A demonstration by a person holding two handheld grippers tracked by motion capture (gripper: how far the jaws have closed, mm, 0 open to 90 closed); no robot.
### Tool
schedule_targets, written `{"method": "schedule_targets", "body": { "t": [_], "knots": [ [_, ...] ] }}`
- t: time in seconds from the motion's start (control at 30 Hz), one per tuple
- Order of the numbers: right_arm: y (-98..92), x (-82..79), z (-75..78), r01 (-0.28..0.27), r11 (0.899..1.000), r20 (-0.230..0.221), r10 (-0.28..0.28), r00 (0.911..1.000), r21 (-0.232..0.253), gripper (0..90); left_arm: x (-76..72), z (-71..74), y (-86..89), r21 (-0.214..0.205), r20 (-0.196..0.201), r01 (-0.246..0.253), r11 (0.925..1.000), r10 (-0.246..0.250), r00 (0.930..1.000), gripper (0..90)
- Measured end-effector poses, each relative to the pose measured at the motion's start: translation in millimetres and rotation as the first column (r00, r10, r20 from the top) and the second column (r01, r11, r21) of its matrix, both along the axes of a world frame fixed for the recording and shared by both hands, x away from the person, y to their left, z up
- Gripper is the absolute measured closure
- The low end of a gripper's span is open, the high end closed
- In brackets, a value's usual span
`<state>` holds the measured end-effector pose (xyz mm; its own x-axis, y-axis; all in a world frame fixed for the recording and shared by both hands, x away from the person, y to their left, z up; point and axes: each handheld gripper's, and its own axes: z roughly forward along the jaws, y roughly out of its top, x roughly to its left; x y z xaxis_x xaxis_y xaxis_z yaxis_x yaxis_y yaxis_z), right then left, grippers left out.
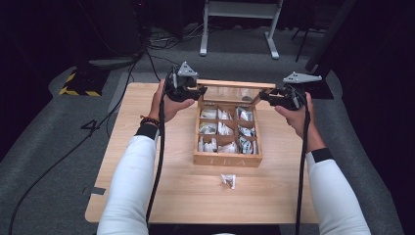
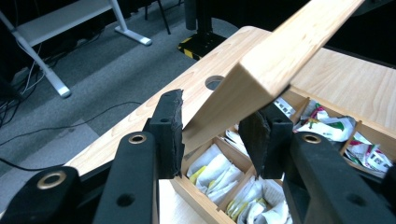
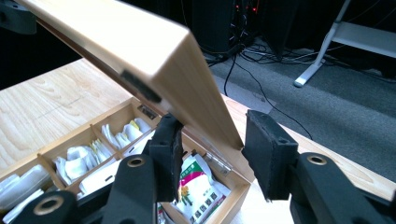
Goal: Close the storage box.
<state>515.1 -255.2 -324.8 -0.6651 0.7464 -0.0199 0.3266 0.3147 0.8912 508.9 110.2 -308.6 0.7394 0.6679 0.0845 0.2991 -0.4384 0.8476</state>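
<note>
A wooden tea box marked TEA stands in the middle of the table, its compartments full of tea bags. Its lid is raised at the back. My left gripper is at the lid's left end and my right gripper at its right end. In the left gripper view the lid slants down between the wide jaws of the left gripper, above tea bags. In the right gripper view the lid sits between the jaws of the right gripper, with a gap at the right pad.
One loose tea bag lies on the table in front of the box. The table has a cable hole near its far edge. Beyond it are grey carpet, cables, a white desk frame and a yellow-black striped base.
</note>
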Motion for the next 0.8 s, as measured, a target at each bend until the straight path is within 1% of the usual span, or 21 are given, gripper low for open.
{"method": "schedule_targets", "body": {
  "t": [0.03,0.13,0.3,0.37,0.47,0.57,0.8],
  "knots": [
    [0.1,-1.4,-0.3,-0.002,1.0,0.002,0.002,1.0,-0.005,57.4,-1.3,-0.4,0.4,-0.001,-0.001,0.004,1.0,-0.004,1.0,59.9],
    [0.7,-5.1,-0.5,-0.01,1.0,0.002,0.01,0.9999,-0.023,56.8,-6.1,-0.4,0.2,0.015,0.005,0.013,0.9998,-0.013,0.9999,59.7],
    [1.3,-11.1,0.0,-0.022,0.999,0.007,0.022,0.9997,-0.036,55.6,-12.5,0.2,-0.2,0.032,0.011,0.024,0.9992,-0.024,0.9996,59.7],
    [1.5,-13.3,0.1,-0.024,0.999,0.008,0.024,0.9997,-0.038,55.2,-14.5,-0.1,-0.5,0.044,0.017,0.027,0.9987,-0.027,0.9995,59.7],
    [1.2,-16.4,0.3,-0.031,0.999,0.014,0.032,0.9994,-0.041,54.7,-17.3,-1.6,-0.7,0.04,0.016,0.029,0.9988,-0.03,0.9994,59.3],
    [1.0,-19.1,-0.1,-0.038,0.998,0.008,0.038,0.9992,-0.041,53.5,-20.9,-2.3,-0.8,0.045,0.02,0.033,0.9984,-0.034,0.9992,58.7],
    [1.9,-26.3,0.7,-0.056,0.998,0.009,0.057,0.9984,-0.042,50.5,-27.6,-5.3,-0.8,0.065,0.024,0.037,0.9972,-0.038,0.999,57.2]
  ]
}}
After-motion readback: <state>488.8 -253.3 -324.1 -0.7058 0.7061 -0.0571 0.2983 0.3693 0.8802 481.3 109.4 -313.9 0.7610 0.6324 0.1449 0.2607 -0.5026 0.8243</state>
